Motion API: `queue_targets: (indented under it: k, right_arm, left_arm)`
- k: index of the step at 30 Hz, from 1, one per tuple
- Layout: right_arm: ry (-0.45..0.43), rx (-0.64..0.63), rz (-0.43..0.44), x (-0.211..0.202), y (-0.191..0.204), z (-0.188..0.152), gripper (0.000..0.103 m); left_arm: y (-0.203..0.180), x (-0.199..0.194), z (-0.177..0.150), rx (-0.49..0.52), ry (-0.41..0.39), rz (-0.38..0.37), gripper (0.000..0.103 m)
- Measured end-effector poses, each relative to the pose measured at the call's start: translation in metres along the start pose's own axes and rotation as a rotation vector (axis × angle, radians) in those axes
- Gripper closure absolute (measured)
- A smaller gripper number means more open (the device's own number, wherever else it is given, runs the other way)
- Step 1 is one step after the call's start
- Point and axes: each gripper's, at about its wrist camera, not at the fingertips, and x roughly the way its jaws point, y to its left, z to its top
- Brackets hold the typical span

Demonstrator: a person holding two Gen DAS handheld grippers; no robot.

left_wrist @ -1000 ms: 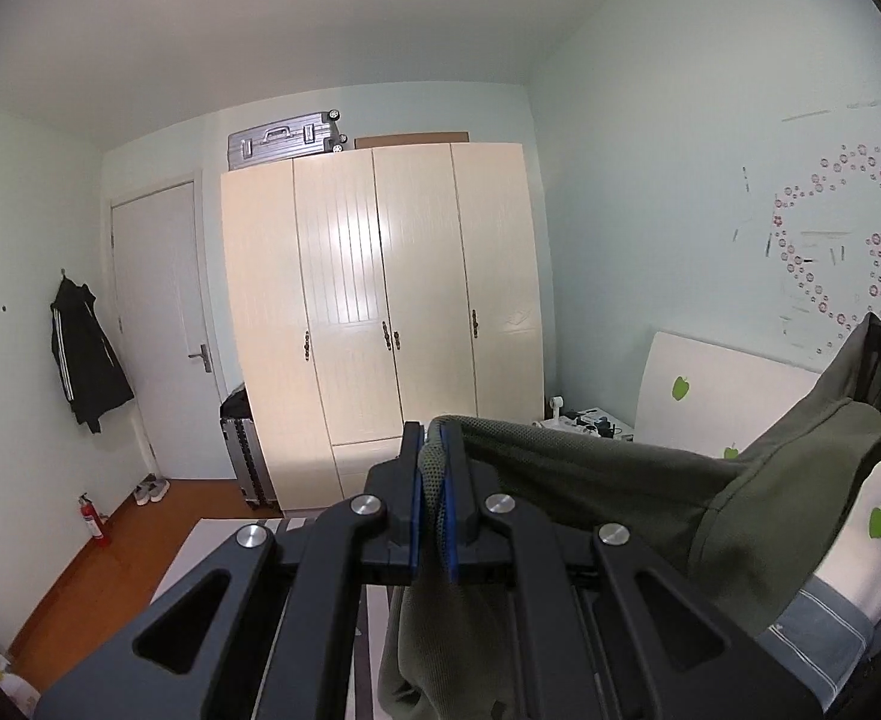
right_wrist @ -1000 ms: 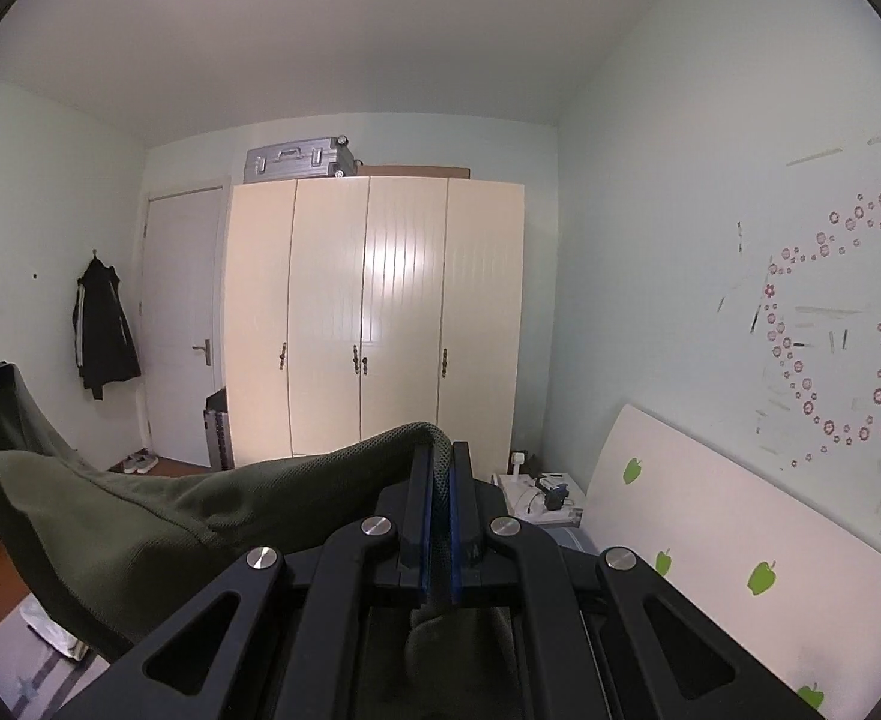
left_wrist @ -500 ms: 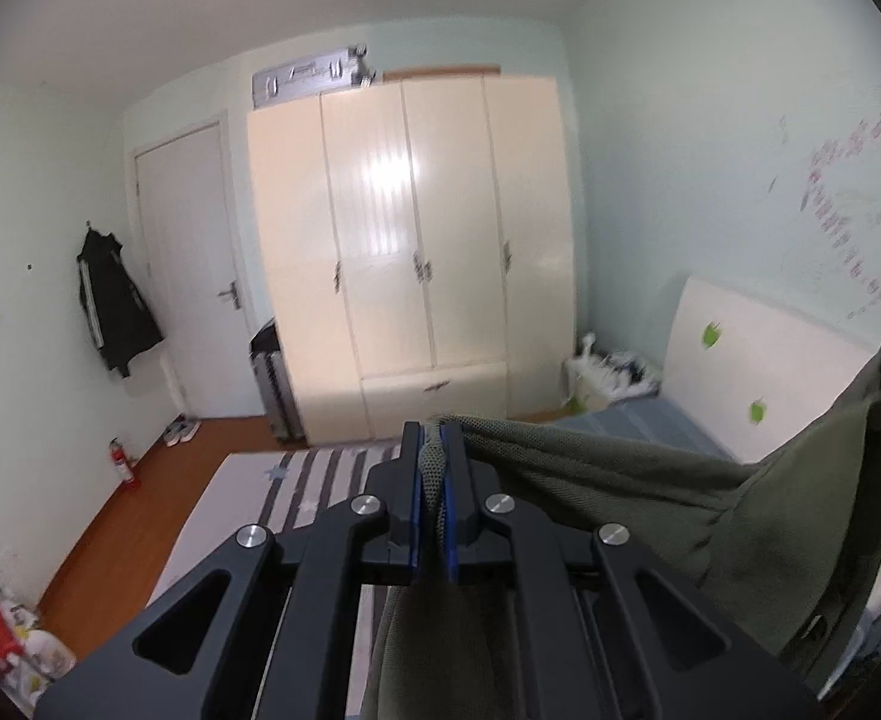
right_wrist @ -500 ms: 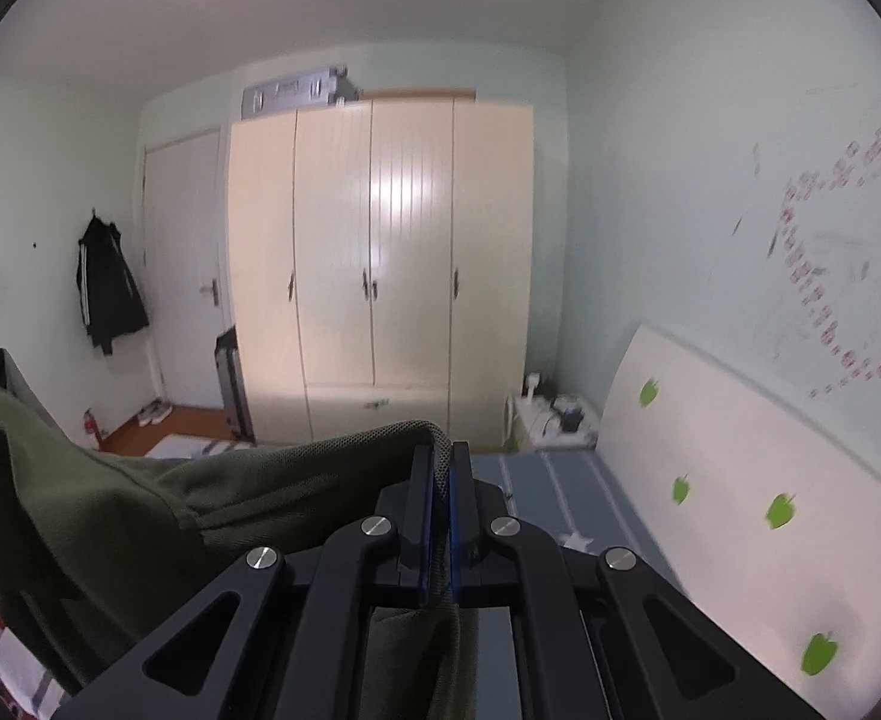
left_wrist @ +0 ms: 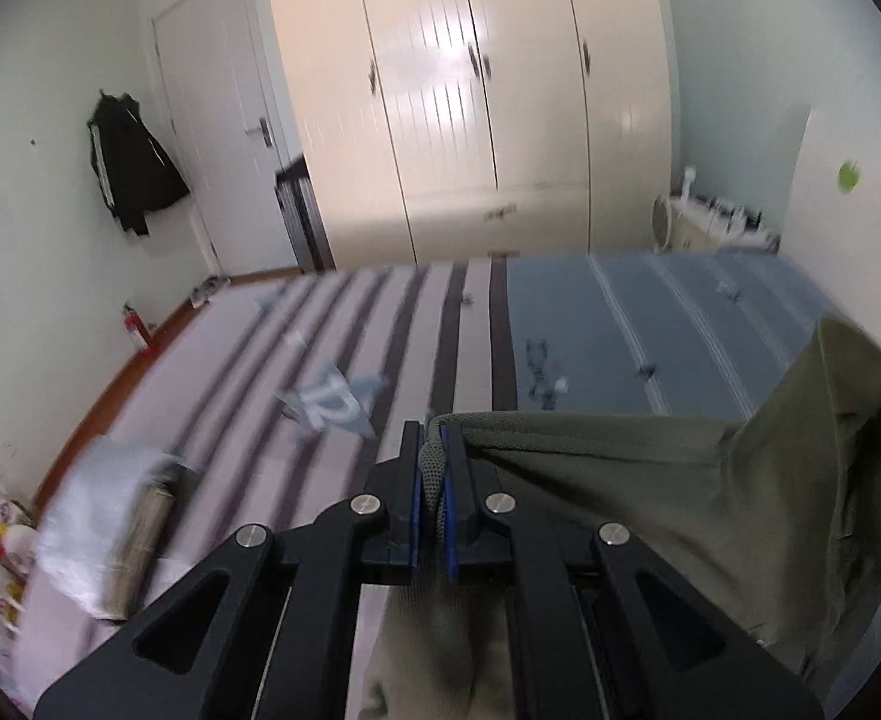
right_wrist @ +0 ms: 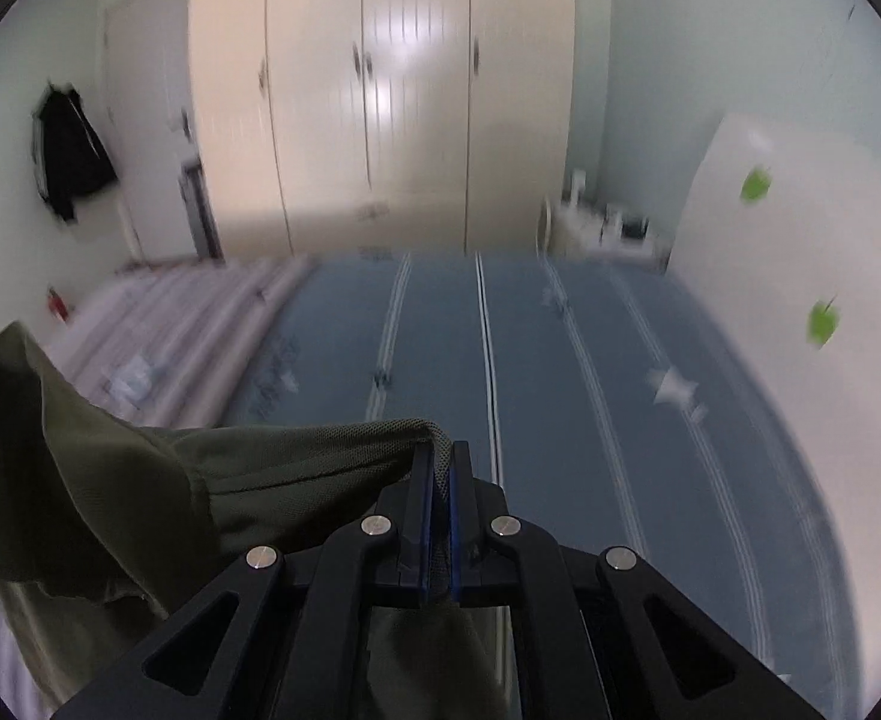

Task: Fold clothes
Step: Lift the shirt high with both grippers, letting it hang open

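Two grippers, left gripper (left_wrist: 432, 468) and right gripper (right_wrist: 440, 477), each clench an edge of an olive-green garment (left_wrist: 650, 480) stretched across the lower frame above the striped bed (right_wrist: 500, 360). Laying it flat likely needs even tension and level hands.

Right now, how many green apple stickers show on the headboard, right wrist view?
2. One green apple sticker sits high on the white headboard; the other lower and nearer the camera. Blur and the frame edge may hide more.

Black left gripper (left_wrist: 432, 450), black right gripper (right_wrist: 440, 468), blue-edged fingers, silver round screws, triangular cut-outs
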Motion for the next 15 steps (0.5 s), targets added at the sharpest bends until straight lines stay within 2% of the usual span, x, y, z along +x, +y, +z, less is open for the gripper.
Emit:
queue_targets:
  k: [2, 4, 8, 11, 15]
  right_arm:
    - [0.036, -0.013, -0.034, 0.073, 0.008, -0.034, 0.099]
    - [0.071, -0.017, -0.065, 0.125, 0.012, -0.058, 0.099]
    - [0.12, 0.021, -0.112, 0.199, 0.012, -0.088, 0.099]
    - [0.135, 0.053, -0.143, 0.223, 0.012, -0.096, 0.099]
    - [0.145, 0.038, -0.164, 0.248, 0.013, -0.083, 0.099]
  left_arm:
    - [-0.012, 0.058, -0.032, 0.005, 0.023, -0.006, 0.099]
    - [-0.024, 0.111, -0.06, 0.007, 0.053, -0.004, 0.099]
    - [-0.041, 0.186, -0.093, 0.02, 0.091, 0.005, 0.099]
    - [-0.047, 0.22, -0.099, 0.014, 0.107, 0.003, 0.099]
    - [-0.055, 0.247, -0.091, 0.038, 0.118, -0.009, 0.099]
